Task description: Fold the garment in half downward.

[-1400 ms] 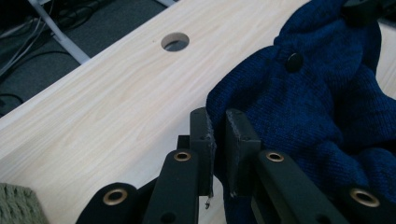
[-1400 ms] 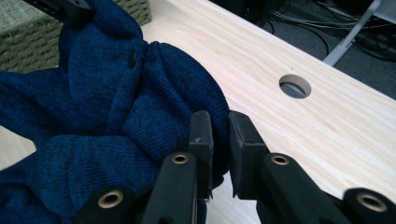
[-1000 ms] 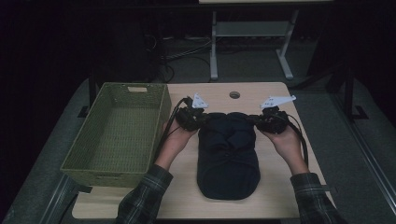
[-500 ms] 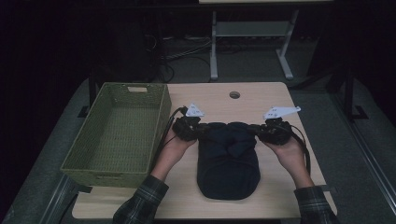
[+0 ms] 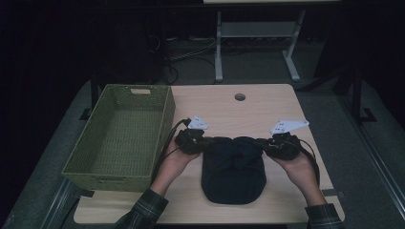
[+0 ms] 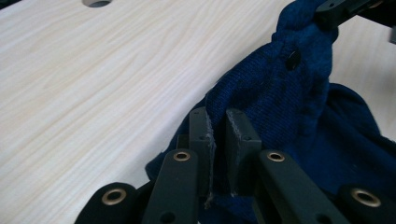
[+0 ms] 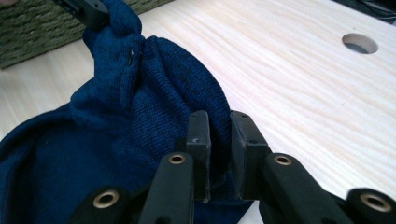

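**Both grippers clamped on the blue knit, far edge lifted**

I see the dark blue knitted garment (image 5: pixel 233 171) lying on the wooden table (image 5: pixel 248 107), near the middle of its near edge; its far edge is pulled up and stretched between my two tools; the rest lies flat toward me.

My left gripper (image 5: pixel 195 142) pinches the garment's left far corner; in the left gripper view the pads (image 6: pixel 236 135) are closed tight on a fold of blue knit (image 6: pixel 289 112); a small dark button (image 6: pixel 293 59) sits on the fabric beyond.

My right gripper (image 5: pixel 282 145) pinches the right far corner; in the right gripper view the jaws are closed on bunched knit (image 7: pixel 159 98).

A green woven basket (image 5: pixel 122 136) stands along the table's left edge, just beside my left hand (image 5: pixel 173 164); a round cable hole (image 5: pixel 239 97) lies near the far edge.
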Demonstrator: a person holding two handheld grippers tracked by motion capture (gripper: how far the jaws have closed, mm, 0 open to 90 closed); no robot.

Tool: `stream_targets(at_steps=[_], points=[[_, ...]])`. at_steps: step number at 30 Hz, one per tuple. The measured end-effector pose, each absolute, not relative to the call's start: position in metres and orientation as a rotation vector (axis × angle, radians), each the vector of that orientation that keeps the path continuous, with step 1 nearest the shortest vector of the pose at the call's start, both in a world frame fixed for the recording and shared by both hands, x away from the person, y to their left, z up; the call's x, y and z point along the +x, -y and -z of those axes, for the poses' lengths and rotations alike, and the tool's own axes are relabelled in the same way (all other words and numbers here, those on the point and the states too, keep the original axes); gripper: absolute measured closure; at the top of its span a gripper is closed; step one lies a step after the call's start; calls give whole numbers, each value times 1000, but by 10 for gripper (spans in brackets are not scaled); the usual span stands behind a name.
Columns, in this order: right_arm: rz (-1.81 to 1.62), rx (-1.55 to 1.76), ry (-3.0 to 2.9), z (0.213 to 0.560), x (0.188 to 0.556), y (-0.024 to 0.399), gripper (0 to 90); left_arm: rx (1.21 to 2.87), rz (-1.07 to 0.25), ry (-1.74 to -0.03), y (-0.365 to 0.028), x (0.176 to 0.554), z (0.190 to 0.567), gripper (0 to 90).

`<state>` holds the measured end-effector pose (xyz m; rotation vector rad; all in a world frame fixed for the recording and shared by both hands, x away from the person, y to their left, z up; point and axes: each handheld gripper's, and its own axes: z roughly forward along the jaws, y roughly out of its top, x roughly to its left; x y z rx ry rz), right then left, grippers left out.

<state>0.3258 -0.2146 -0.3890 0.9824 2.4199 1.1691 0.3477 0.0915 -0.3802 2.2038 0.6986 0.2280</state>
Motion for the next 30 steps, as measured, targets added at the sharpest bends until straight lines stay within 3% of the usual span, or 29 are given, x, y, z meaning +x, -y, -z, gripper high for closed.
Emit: stream_targets(at_steps=[19,30], points=[[-1176,976,-2509,419,281,217,752,2269,-124,-635,-95,306,397,802],[-1183,996,-2534,431,261,216,673,2290,-70,-641,-96,283,418,733]])
